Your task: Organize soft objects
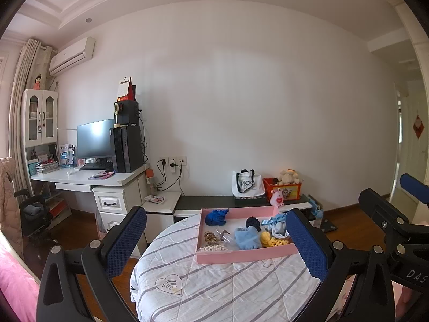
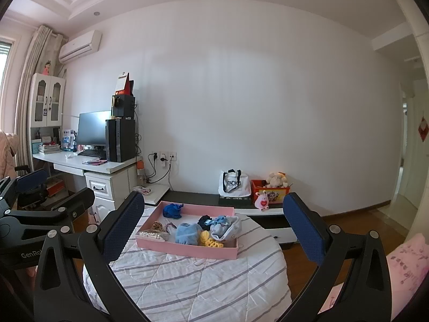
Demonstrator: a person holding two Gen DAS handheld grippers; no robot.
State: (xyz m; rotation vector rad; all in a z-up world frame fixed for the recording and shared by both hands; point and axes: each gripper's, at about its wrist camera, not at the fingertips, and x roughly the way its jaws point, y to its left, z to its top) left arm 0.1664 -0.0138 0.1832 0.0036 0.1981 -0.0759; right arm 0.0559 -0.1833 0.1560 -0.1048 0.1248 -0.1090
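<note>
A pink tray (image 1: 241,256) (image 2: 187,249) rests on a round table under a white striped quilt (image 1: 228,289) (image 2: 201,281). In it lie a dark blue knit piece (image 1: 215,218) (image 2: 173,211), a navy scrunchie (image 1: 253,222) (image 2: 205,221), a light blue cloth (image 1: 246,237) (image 2: 187,233), a yellow crochet piece (image 1: 270,240) (image 2: 210,240), a pale blue baby garment (image 1: 277,225) (image 2: 225,228), a brown hair tie (image 1: 209,236) (image 2: 158,225) and white beads (image 1: 213,248) (image 2: 151,234). My left gripper (image 1: 216,213) and right gripper (image 2: 214,198) both hang open on the near side of the tray, holding nothing.
A low black bench (image 1: 214,202) behind the table carries a white tote bag (image 1: 246,185), a red toy box with a plush (image 1: 284,185) and a pink doll (image 1: 277,200). A white desk with monitor and PC tower (image 1: 126,147) stands left. Pink bedding (image 2: 402,263) lies right.
</note>
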